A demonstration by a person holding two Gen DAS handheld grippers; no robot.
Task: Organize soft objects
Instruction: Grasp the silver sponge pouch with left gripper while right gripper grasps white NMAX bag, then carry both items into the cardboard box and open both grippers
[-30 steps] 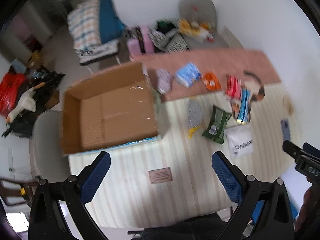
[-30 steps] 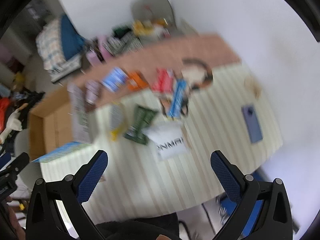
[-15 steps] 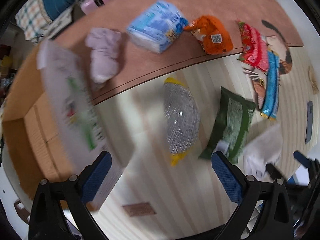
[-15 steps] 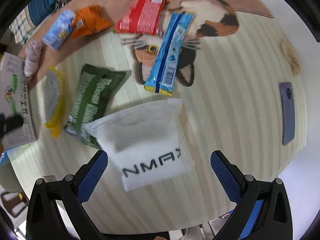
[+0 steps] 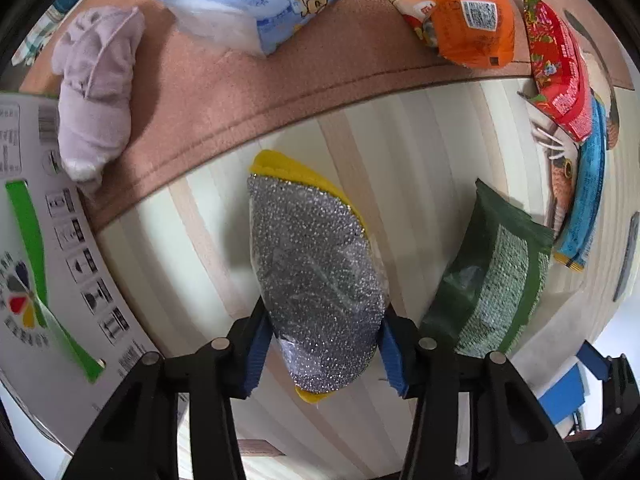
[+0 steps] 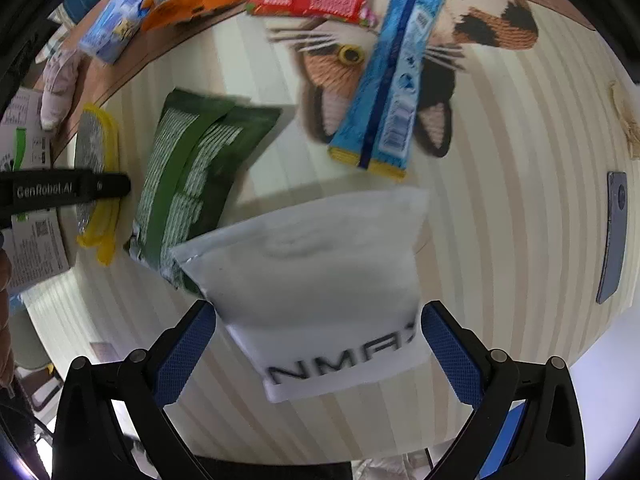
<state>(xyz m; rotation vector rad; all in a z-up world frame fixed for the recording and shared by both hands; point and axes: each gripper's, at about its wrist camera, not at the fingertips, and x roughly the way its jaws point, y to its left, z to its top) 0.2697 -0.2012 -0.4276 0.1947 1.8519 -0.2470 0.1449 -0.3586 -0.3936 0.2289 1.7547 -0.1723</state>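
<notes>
Left wrist view: the silver scouring pad (image 5: 316, 280), mesh over a yellow sponge backing and sealed in clear film, lies on the striped mat (image 5: 400, 152) directly between the blue pads of the left gripper (image 5: 324, 352). The jaws are closing, and both pads sit against the near end of the pad. It looks light and spongy and should squash under pressure; the film wrap may be slick, so a hold across the broad middle would probably be surer than one at the tapered tip. Just to its right lies a green packet (image 5: 492, 280), crinkly and likely also light. Right wrist view: the right gripper (image 6: 316, 344) stands wide, straddling a white pouch (image 6: 320, 292) with dark lettering; the pads look clear of it. The pouch looks soft-filled and floppy, best taken across its lower body. Farther out: a blue wrapper (image 6: 392, 92) over a cat picture on the mat, a red packet (image 5: 560, 76), an orange bag (image 5: 460, 8), a blue tissue pack (image 5: 248, 4) and a lilac cloth bundle (image 5: 96, 92) on the brown border (image 5: 224, 92). A printed carton flap (image 5: 44, 264) sits at left, a phone (image 6: 614, 236) at the mat's right edge. The room beyond is not visible.
</notes>
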